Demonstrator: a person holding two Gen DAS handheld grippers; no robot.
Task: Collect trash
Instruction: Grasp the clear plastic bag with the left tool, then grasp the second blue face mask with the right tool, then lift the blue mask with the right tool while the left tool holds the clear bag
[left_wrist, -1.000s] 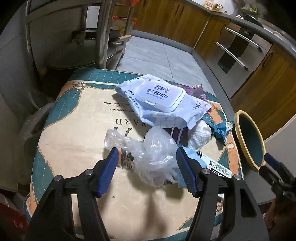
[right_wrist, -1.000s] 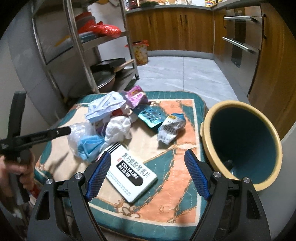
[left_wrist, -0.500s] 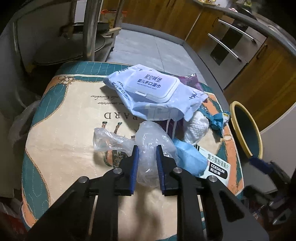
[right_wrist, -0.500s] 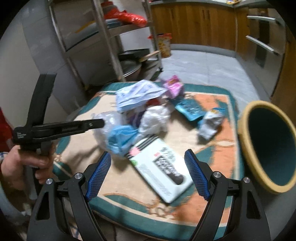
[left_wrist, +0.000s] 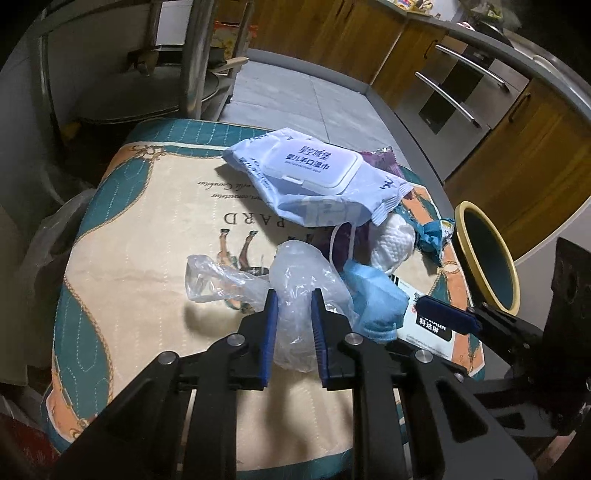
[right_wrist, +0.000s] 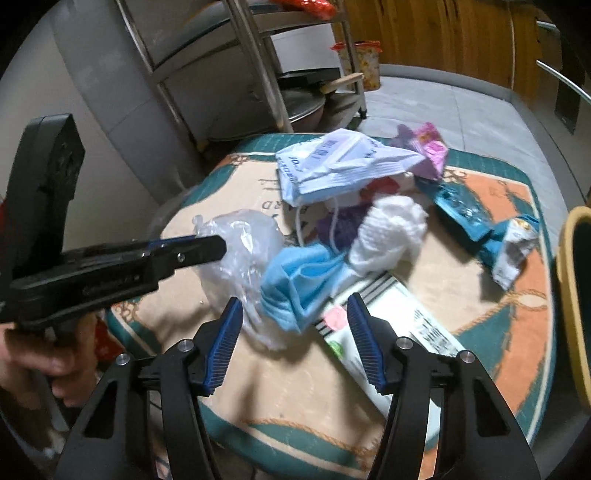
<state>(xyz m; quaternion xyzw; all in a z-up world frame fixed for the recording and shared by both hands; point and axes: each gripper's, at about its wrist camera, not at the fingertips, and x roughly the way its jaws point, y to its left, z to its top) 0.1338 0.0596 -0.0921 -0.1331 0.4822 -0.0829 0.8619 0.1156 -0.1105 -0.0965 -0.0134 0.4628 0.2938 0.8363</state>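
Clear plastic bag (left_wrist: 295, 295), crumpled at the near middle of the tabletop (left_wrist: 140, 258), is pinched by the left tool (left_wrist: 293, 314). Right tool (right_wrist: 295, 325) hangs spread over the blue mask (right_wrist: 299, 280). Slippery film could slide free, or drag that touching mask along.

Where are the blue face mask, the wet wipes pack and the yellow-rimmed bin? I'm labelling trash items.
blue face mask (right_wrist: 295, 284), right wrist view, on its pleated middle.
wet wipes pack (left_wrist: 314, 166), left wrist view, on its white lid.
yellow-rimmed bin (left_wrist: 466, 210), left wrist view, on its rim.
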